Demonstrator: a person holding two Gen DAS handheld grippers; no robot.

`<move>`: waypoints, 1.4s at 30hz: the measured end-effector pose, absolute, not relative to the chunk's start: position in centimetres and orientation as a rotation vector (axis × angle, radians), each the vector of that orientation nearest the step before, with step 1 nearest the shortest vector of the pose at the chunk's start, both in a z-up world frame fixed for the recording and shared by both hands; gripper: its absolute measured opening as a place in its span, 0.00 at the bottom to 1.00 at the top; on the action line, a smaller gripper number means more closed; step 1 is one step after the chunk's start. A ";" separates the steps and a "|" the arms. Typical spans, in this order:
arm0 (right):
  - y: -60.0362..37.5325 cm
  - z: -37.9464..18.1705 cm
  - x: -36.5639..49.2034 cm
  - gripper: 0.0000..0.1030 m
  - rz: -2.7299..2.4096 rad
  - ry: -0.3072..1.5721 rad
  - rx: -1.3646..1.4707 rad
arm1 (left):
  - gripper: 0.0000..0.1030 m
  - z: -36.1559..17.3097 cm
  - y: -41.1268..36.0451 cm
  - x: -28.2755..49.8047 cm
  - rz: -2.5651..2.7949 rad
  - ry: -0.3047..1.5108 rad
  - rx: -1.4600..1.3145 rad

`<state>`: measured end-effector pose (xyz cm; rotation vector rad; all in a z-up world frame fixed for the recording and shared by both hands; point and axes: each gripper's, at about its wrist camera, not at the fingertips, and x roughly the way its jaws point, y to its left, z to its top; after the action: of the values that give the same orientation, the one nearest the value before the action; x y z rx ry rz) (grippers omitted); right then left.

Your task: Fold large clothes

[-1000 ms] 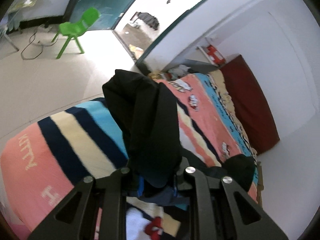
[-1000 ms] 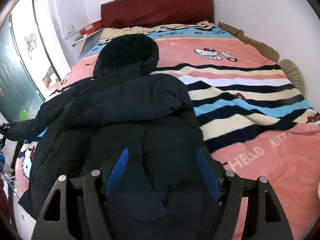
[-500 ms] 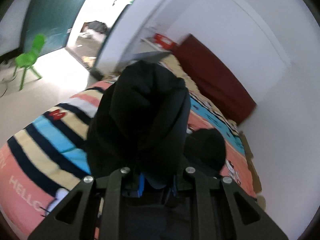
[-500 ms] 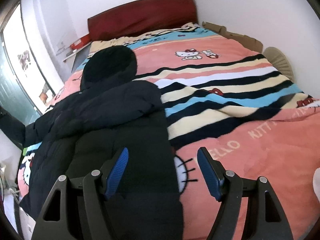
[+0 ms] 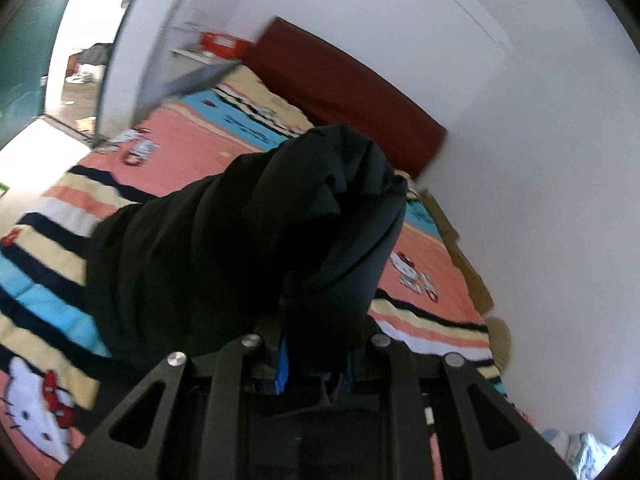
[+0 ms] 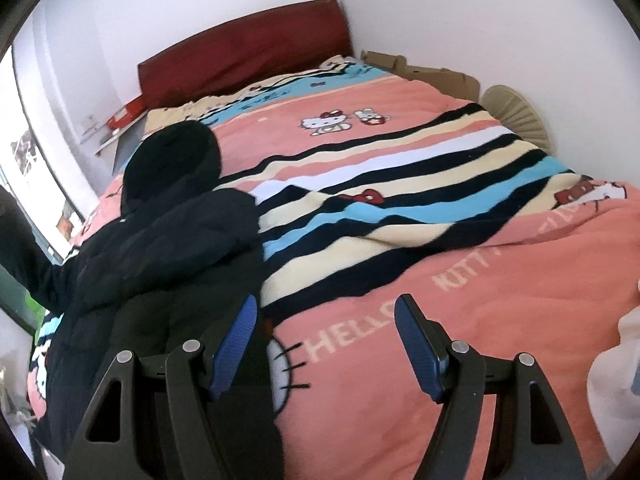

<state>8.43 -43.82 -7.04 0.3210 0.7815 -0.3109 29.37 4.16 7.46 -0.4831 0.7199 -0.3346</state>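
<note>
A black hooded padded jacket (image 6: pixel 168 248) lies on the left half of a bed under a striped cartoon-cat blanket (image 6: pixel 460 280). Its hood points at the dark red headboard (image 6: pixel 248 56). One sleeve (image 6: pixel 24 256) stretches up and off to the left of the right wrist view. My left gripper (image 5: pixel 314 364) is shut on that sleeve (image 5: pixel 256 232), which bulges up in front of the camera and hides the fingertips. My right gripper (image 6: pixel 326 328) stands open above the blanket, just right of the jacket's lower edge, with nothing between its blue pads (image 6: pixel 416 340).
White walls run behind the headboard and along the bed's right side (image 6: pixel 500 12). Cardboard (image 6: pixel 424 70) and a round wicker piece (image 6: pixel 516 112) are wedged by that wall. A doorway (image 5: pixel 80 64) and a shelf with a red box (image 5: pixel 222 44) lie left of the bed.
My left gripper has swung the held sleeve up and across the bed toward the headboard. My right gripper has slid right, off the jacket's body to above the blanket.
</note>
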 end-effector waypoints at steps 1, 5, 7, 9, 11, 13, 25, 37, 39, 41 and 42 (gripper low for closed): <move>-44.2 -7.2 8.3 0.69 -0.317 0.781 0.327 | 0.18 7.3 2.5 29.7 -0.355 0.730 -0.472; -45.7 -7.9 8.0 0.69 -0.339 0.787 0.349 | 0.18 6.1 -3.5 30.7 -0.423 0.772 -0.416; -46.5 -8.3 7.8 0.69 -0.353 0.790 0.359 | 0.18 5.1 -6.7 30.8 -0.442 0.800 -0.379; -47.3 -8.8 7.6 0.69 -0.364 0.794 0.371 | 0.18 3.3 -9.6 31.2 -0.456 0.844 -0.342; -47.9 -9.2 7.5 0.69 -0.375 0.798 0.381 | 0.18 1.7 -12.3 31.5 -0.463 0.879 -0.310; -48.4 -9.7 7.3 0.69 -0.384 0.804 0.391 | 0.18 0.0 -14.4 32.0 -0.464 0.909 -0.276; -49.5 -12.5 7.6 0.69 -0.401 0.854 0.421 | 0.29 -11.4 -20.1 32.1 -0.444 1.067 -0.103; -47.7 -11.3 7.3 0.69 -0.376 0.850 0.399 | 0.55 -5.7 -19.4 29.0 -0.554 0.981 -0.086; -47.2 -10.7 7.3 0.69 -0.366 0.846 0.385 | 0.55 -4.4 -18.0 28.5 -0.547 0.956 -0.086; -46.3 -10.0 7.5 0.69 -0.351 0.842 0.368 | 0.55 -3.4 -15.8 28.3 -0.524 0.936 -0.085; -45.8 -9.7 7.7 0.69 -0.342 0.839 0.360 | 0.55 -3.1 -14.6 28.2 -0.507 0.927 -0.078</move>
<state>7.72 -45.84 -9.65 0.3595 0.8392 -0.3419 28.20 -14.64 -3.13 -0.0780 0.9268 -0.5068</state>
